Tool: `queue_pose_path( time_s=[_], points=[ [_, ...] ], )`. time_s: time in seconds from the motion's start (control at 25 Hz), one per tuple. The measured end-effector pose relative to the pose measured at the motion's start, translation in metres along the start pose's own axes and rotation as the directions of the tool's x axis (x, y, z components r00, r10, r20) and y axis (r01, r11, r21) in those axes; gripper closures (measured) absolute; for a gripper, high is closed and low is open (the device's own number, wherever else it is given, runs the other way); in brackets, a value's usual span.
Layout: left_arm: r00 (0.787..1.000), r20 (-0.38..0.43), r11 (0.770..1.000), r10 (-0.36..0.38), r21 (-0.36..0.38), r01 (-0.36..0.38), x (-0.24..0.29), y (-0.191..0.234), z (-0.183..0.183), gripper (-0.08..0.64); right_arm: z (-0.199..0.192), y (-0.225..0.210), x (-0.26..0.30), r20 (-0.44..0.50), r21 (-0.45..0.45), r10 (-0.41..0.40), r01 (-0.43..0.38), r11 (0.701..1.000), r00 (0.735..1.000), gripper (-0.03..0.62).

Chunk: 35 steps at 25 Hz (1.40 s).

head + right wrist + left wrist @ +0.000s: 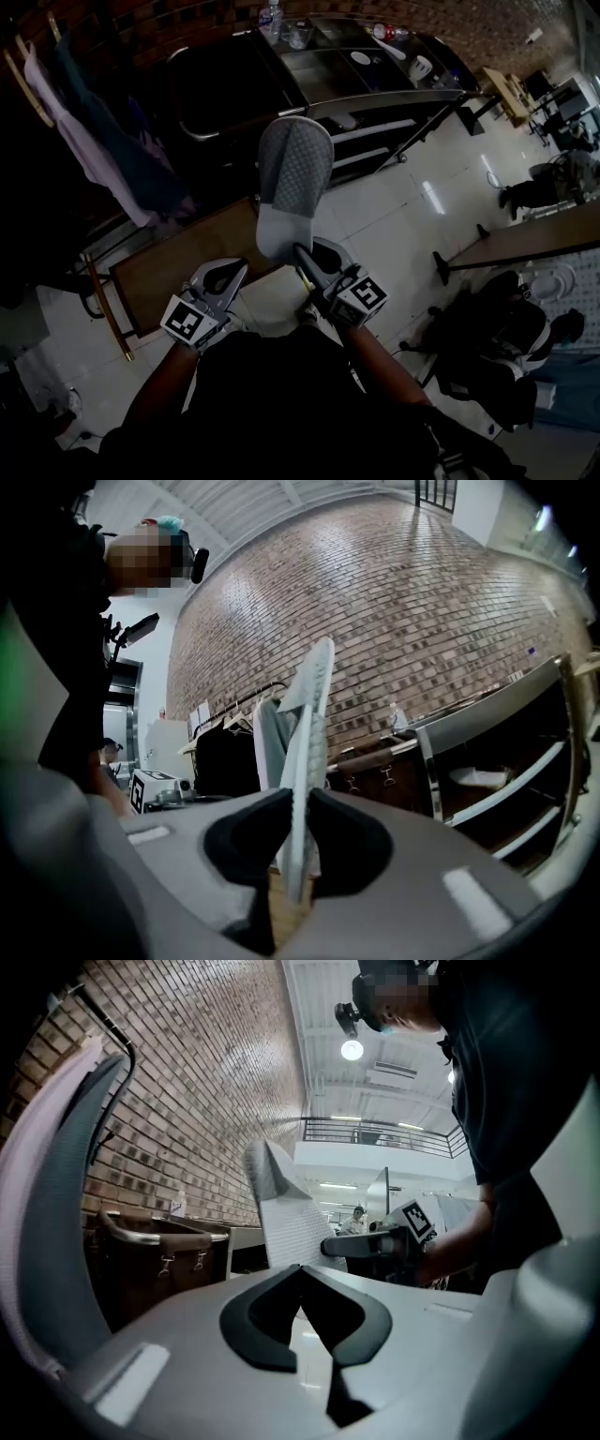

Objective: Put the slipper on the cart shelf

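One slipper [293, 167] is in play, and you have it off the floor. Your right tool [305, 261] pinches it by one end, jaws closed onto its thin sole edge, so it stands upright in the air near the brown surface [169, 272] in front of you. Your left tool [220, 279] hangs just beside the right one, its jaws pressed together on nothing.

The pick-up looks done; the carry and the placing are what is left. The cart [375, 94] stands ahead of you, well apart from the slipper, and its shelves [375, 129] show as light rails under the top. In the right gripper view, one shelf carries a pale thing [478, 778], too small to name, with bare room beside it.

I judge you near the halfway mark. You have yet to bring the slipper across to the cart, lay it flat on a shelf, and spread the jaws to let it go.
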<state>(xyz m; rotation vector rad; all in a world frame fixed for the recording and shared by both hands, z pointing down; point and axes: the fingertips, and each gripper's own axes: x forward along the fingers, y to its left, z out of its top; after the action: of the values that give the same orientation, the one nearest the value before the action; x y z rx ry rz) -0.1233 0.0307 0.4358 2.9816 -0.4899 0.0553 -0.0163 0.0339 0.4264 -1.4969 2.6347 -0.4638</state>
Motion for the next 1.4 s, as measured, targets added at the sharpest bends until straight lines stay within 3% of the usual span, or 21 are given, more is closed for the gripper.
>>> queue_pose_path(
  time_s=[0.4, 0.8, 1.12, 1.4],
  points=[
    [1.000, -0.024, 1.000, -0.001, 0.022, 0.002, 0.138, -0.051, 0.010, 0.558, 0.024, -0.126, -0.068, 0.028, -0.007, 0.039, -0.039, 0.999, 0.999, 0.532],
    [0.997, -0.060, 0.998, 0.057, 0.033, -0.055, 0.257, -0.095, 0.017, 0.559, 0.040, -0.225, -0.124, -0.009, 0.025, 0.127, -0.126, 0.992, 0.992, 0.532],
    [0.995, -0.085, 0.999, 0.049, 0.022, -0.047, 0.303, -0.114, 0.015, 0.558, 0.024, -0.278, -0.144, -0.060, 0.060, 0.108, -0.104, 0.993, 0.992, 0.532],
    [0.996, -0.081, 0.999, 0.042, 0.020, -0.040, 0.321, -0.084, 0.002, 0.558, -0.007, -0.299, -0.127, -0.143, 0.091, 0.115, -0.103, 0.991, 0.983, 0.532]
  ],
)
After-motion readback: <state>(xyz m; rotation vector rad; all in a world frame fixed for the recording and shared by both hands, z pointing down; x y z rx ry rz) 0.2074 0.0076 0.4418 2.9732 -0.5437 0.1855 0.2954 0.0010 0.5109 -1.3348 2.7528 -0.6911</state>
